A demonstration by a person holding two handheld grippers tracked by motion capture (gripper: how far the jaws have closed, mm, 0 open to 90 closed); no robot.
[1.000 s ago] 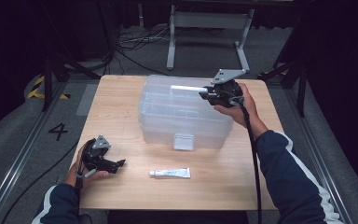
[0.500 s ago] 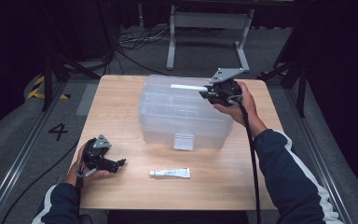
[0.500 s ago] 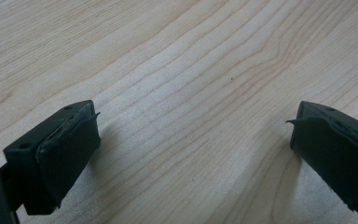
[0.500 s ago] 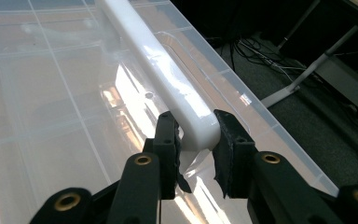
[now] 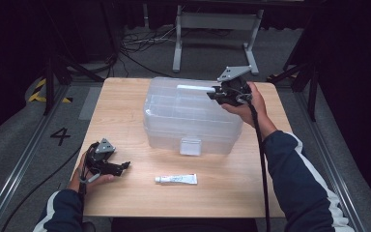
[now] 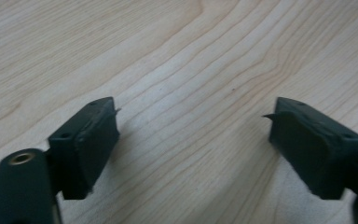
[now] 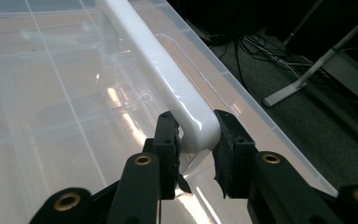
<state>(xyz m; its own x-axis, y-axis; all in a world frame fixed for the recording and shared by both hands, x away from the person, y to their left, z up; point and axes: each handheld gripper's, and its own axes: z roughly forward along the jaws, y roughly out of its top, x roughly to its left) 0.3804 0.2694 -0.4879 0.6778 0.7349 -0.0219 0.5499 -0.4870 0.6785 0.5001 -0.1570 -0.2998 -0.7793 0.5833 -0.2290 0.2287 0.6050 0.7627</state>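
A clear plastic storage box (image 5: 174,125) with a lid and a white latch at its front stands in the middle of the wooden table (image 5: 125,96). My right gripper (image 5: 213,94) is at the box's top right, shut on the end of its white carry handle (image 7: 168,74); both pads press the handle's sides in the right gripper view (image 7: 196,135). A small white tube (image 5: 176,179) lies in front of the box. My left gripper (image 5: 121,167) rests low at the table's front left, open, its jaws just closing a little over bare wood (image 6: 191,116) with nothing between them.
A grey metal stand (image 5: 212,29) and cables (image 5: 135,48) sit on the floor beyond the table's far edge. Rails run along the floor on both sides. Bare wood lies between the tube and the left gripper.
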